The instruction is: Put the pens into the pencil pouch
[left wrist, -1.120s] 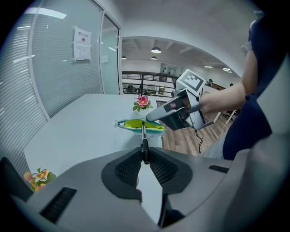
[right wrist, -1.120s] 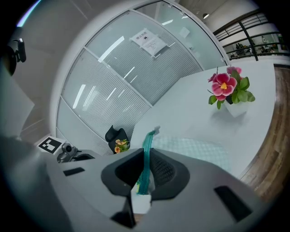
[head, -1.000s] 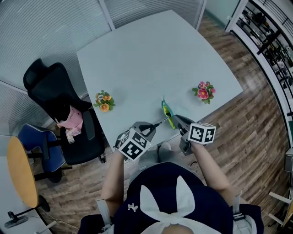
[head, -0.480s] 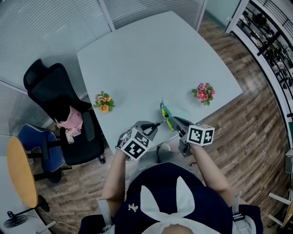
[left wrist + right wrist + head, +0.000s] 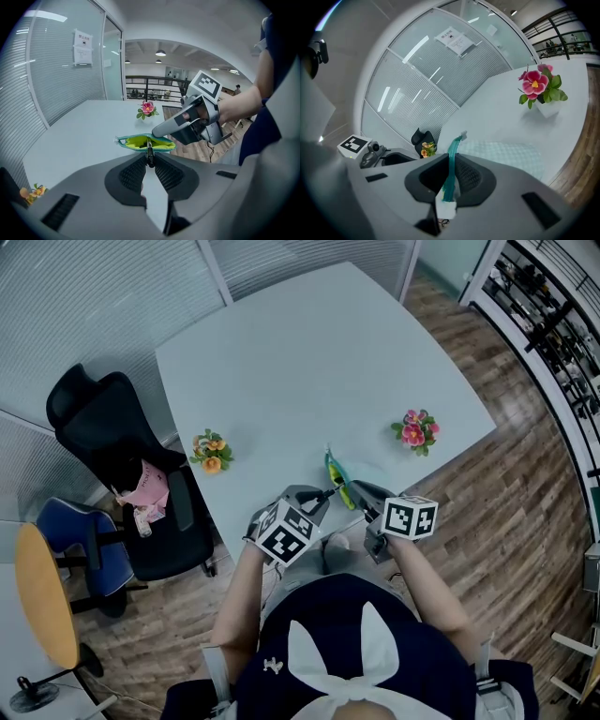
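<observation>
- A black office chair (image 5: 120, 460) stands off the desk's left edge, with a pink item (image 5: 142, 486) lying on its seat.
- A small bunch of orange flowers (image 5: 210, 450) sits on the pale desk (image 5: 309, 352) near its left front edge.
- The left gripper (image 5: 321, 495) is at the desk's front edge, angled down. Its jaws are pressed onto a dark pen (image 5: 149, 150), which they pinch close to the tips.
- The pen runs forward from the jaws, and its far end reaches into the open mouth of the pencil pouch (image 5: 140, 142). How far inside it goes cannot be made out.
- The pouch lies on the desk near the front edge, between the two bunches of flowers. It has a teal rim and a yellow-green lining, and its mouth gapes toward the left gripper.
- The right gripper (image 5: 355, 489) comes in from the right, just beside the left one. Its jaws are clamped on the pouch's teal rim, which rises between them as a narrow band and holds the mouth open.
- Pink flowers (image 5: 416, 429) stand on the desk to the right, apart from the pouch.
</observation>
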Available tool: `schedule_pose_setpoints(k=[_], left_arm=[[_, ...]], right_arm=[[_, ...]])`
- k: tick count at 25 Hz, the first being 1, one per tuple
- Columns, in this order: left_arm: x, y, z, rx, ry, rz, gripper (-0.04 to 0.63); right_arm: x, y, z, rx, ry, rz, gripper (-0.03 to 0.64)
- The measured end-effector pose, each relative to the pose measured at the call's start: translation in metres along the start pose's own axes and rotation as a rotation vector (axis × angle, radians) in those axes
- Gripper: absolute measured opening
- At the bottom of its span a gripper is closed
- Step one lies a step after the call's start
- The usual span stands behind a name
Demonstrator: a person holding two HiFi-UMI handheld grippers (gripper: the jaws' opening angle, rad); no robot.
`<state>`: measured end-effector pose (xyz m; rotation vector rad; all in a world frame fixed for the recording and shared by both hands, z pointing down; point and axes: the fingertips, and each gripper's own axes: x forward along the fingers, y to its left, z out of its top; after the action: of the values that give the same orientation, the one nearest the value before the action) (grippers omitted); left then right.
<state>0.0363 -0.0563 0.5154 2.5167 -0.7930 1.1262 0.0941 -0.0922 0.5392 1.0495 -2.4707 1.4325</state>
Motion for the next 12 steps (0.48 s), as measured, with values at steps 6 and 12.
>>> schedule_pose_setpoints(k=[6,12], left_arm=[[0.008,-0.002,0.002,0.002,0.005,-0.015,0.072],[0.016,-0.003,0.004,0.010,0.023,-0.032,0.072]], right_arm=[[-0.001,-0.001,-0.001,0.003,-0.001,-0.001,0.043],[-0.001,0.000,0.001,0.006,-0.002,0.001,0.043]])
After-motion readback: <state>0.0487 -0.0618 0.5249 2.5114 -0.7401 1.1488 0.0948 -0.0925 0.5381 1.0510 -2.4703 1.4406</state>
